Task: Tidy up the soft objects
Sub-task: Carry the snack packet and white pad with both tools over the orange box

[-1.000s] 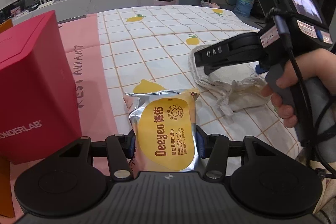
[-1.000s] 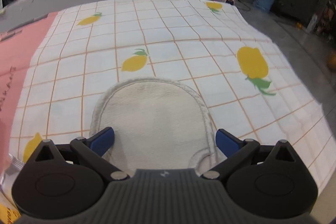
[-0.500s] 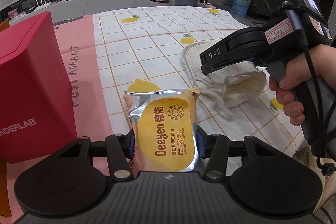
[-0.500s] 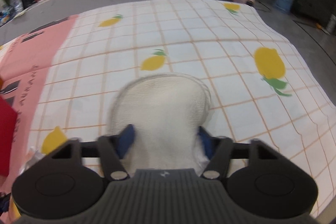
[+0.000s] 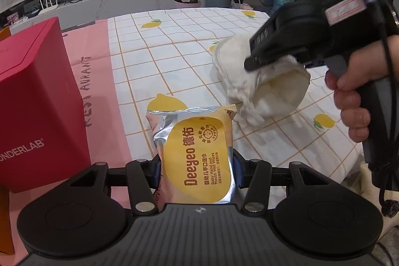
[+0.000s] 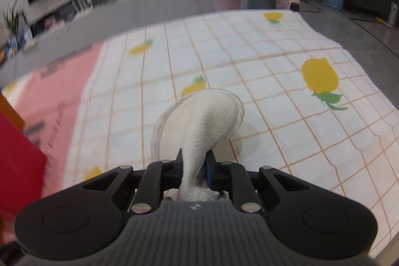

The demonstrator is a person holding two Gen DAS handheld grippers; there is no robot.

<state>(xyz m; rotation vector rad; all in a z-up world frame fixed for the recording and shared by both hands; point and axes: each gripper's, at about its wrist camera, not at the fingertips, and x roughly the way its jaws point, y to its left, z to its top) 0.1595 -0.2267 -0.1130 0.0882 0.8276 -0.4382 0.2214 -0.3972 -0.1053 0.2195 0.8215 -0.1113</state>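
Both tools are loaded. The left gripper [image 5: 197,166] has its jaws clamped on the wet wipes pack [image 5: 197,153], low over the worktop's near edge. The right gripper [image 6: 194,167] has its jaws pinched tight on the white cloth pouch [image 6: 199,121], lifted above the lemon tablecloth [image 6: 249,54]. Looks like the carry step; next, each soft item probably needs a destination, perhaps the red box [image 5: 37,101] at the left edge.
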